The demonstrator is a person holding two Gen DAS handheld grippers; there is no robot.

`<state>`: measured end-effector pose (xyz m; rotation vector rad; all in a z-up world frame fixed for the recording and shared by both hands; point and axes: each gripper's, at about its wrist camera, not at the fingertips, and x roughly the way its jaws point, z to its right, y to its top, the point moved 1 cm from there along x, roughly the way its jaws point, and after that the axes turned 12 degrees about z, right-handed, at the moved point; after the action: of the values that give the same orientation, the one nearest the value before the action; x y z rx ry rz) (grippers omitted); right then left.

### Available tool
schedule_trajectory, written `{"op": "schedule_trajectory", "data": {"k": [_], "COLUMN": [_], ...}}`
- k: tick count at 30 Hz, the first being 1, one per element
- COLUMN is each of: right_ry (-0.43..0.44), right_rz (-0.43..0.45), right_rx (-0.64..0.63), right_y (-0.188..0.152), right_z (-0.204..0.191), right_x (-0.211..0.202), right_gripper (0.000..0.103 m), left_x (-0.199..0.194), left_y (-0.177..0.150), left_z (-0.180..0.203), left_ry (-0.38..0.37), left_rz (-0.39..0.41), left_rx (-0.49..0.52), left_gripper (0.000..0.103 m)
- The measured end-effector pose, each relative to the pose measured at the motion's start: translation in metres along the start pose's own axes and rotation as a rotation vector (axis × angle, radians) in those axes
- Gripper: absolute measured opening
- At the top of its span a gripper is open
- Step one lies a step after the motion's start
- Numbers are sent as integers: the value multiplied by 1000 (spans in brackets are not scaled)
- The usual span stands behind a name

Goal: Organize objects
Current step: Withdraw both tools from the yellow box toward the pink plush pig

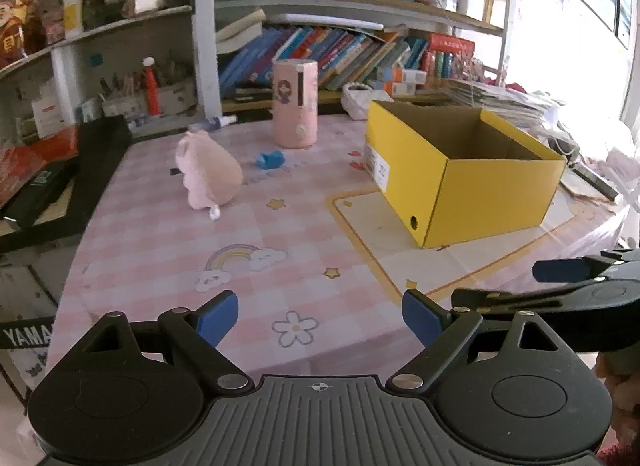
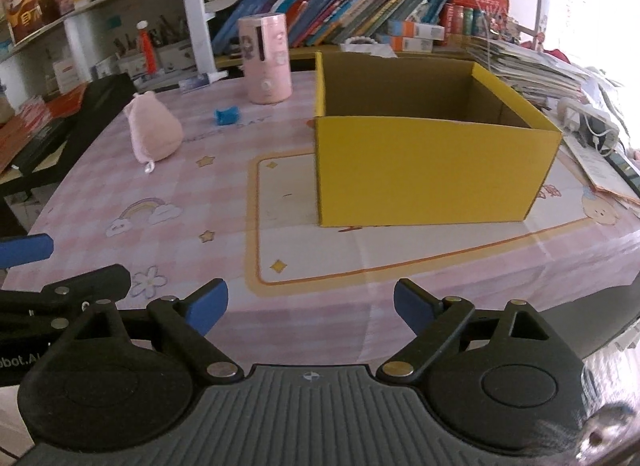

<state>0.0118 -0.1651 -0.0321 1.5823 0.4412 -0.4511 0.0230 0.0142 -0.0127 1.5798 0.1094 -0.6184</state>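
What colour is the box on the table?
The box is yellow outside, brown cardboard inside; the right wrist view shows it best.

Bare tablecloth (image 2: 320, 266) up front; yellow box (image 2: 432, 169) blocks beyond

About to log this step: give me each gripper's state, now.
Left gripper: open, nothing between its blue-padded fingers.
Right gripper: open, holding nothing.

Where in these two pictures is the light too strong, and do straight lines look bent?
Left wrist view: the window at the right is washed out white, hiding detail beside the yellow box; the shelf edges curve. Right wrist view: glare only at the upper right corner; the table edge bows; the box's inside is dark.
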Motion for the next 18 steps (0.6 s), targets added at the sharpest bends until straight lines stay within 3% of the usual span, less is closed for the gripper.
{"op": "schedule_trajectory", "data": {"k": [18], "right_ry": [79], "right_rz": [6], "right_rx": [-77], "right_y": [-4], "right_z": [-48], "right_x": [-7], "right_gripper": [91], "left_x": [-31], "left_y": [-12], "left_z": [-39], "left_ry": [87], "left_rz": [20], "left_rx": [-51], "left_gripper": [91]}}
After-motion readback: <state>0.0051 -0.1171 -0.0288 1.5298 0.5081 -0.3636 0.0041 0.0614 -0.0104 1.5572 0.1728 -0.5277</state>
